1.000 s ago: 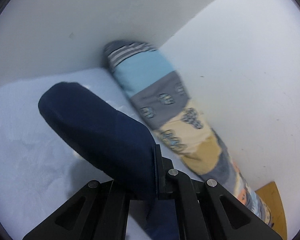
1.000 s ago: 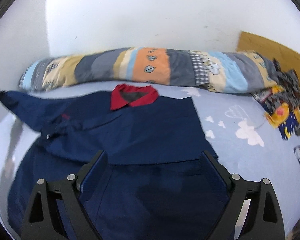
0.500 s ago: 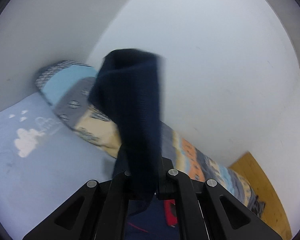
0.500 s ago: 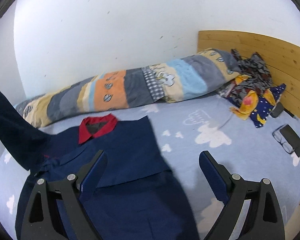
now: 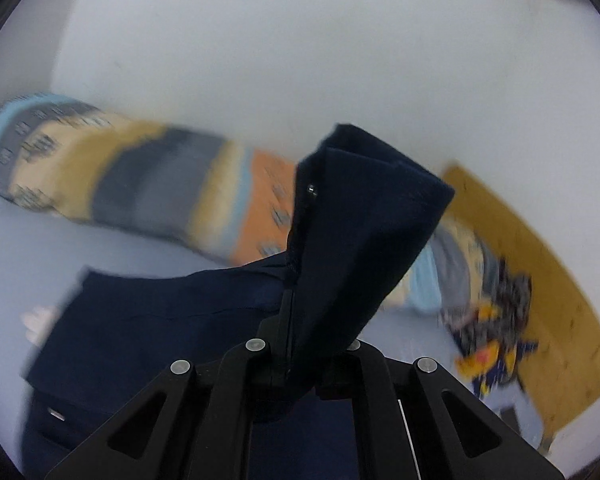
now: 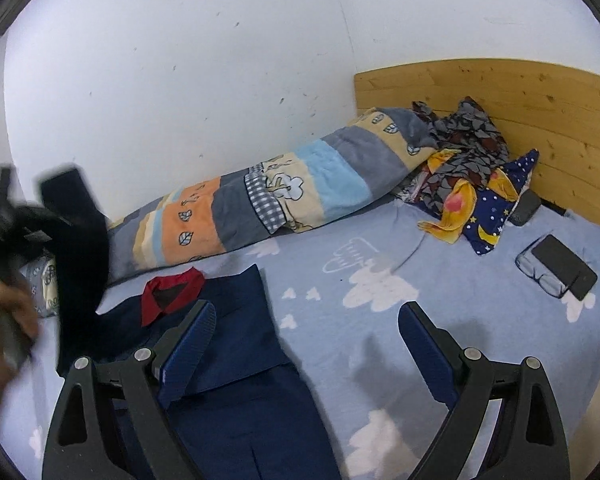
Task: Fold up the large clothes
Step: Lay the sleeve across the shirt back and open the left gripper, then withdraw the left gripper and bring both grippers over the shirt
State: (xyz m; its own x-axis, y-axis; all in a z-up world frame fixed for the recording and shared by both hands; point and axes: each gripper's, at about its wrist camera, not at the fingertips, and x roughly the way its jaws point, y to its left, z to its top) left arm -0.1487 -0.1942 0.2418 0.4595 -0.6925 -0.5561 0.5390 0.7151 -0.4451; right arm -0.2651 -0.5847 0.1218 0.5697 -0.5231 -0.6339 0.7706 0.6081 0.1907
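Navy shirt [image 5: 148, 320] lies on the bed [image 5: 32, 256]; left view shows my left fingers [image 5: 300, 344] pinching its sleeve [image 5: 364, 232], blocking the bolster [image 5: 140, 192]. Right view adds my spread right fingers [image 6: 306, 344], red collar [image 6: 172, 292], glasses [image 6: 544, 276].

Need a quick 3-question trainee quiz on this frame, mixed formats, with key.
1. True or false: the left tool is shut on the sleeve of the navy garment.
2. What colour is the garment's collar? A red, B white, C green.
3. Fill in: the right tool is ____ and holds nothing.

Key
1. True: the sleeve is pinched and lifted clear of the bed.
2. A.
3. Open: its fingers stand wide apart above the bed.
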